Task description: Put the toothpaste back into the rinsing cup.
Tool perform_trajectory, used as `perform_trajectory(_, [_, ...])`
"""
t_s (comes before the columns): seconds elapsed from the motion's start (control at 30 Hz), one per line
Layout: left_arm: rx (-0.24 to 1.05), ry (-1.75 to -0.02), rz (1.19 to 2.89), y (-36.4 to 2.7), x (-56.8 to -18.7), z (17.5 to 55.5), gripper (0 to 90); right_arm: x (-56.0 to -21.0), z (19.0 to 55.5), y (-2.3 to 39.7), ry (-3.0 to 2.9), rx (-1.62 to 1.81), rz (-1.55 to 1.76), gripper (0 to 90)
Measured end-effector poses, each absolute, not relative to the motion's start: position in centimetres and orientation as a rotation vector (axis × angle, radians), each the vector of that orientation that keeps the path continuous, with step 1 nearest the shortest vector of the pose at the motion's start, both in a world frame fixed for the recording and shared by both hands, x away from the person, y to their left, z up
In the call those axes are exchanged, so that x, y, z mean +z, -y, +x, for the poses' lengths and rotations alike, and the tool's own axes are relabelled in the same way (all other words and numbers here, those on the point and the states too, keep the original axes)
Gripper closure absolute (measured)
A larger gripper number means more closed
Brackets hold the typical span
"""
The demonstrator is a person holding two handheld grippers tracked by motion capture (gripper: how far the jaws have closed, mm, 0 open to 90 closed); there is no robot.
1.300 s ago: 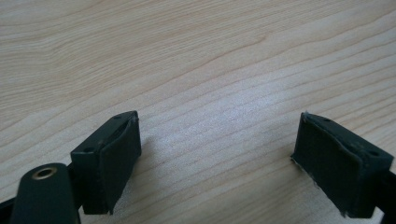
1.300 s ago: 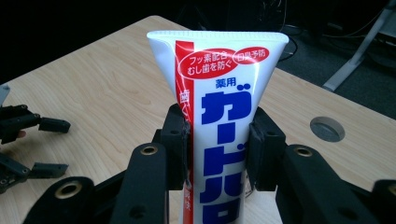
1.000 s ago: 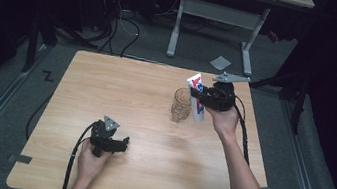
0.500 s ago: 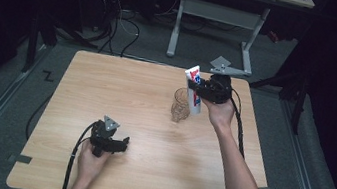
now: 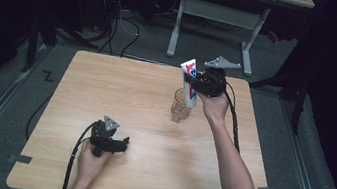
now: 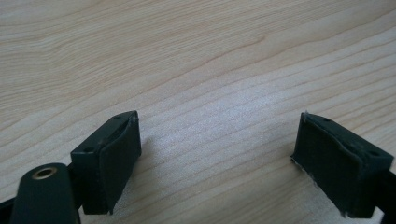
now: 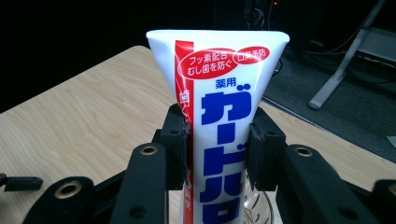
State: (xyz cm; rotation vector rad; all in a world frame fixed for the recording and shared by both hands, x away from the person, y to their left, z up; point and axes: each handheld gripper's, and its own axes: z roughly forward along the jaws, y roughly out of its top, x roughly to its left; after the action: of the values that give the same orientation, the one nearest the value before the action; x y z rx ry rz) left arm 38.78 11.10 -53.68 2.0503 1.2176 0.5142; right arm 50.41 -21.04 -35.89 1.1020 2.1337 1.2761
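Two tongs in play. Right tongs held up at the far right of the bench, jaws clamped on a tube across its flat faces, roughly mid-body. Tube stands near upright with a slight tilt, crimped flat end up and lower end dipping into the mouth of a glass just below. The grip across the width probably keeps the tube from twisting and leaves the lower end free to enter the glass; judged as a placing or lifting step, cannot tell which.

Left tongs rest low at the near left of the bench, well apart from the glass, jaws spread wide with only bare wood between them. Looks parked, out of the working hand's path.

Tube appearance, right gripper view: white plastic, red stripe down one side, red-outlined labels near the crimp, large blue characters down the face. Crimp broad and straight, body narrowing downward between the jaw pads. The wall looks soft, so a hard squeeze might dent it.

Glass: clear, patterned, upright, rim just visible under the tube
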Motion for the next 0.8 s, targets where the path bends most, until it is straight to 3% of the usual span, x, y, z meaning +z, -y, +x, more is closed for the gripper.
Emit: perform_trajectory(0.8, [0.514, -1.216, 2.053, -11.1, -53.7, 38.8, 15.2, -37.5, 52.3, 20.7, -2.095, 1.265, 1.163, 63.6])
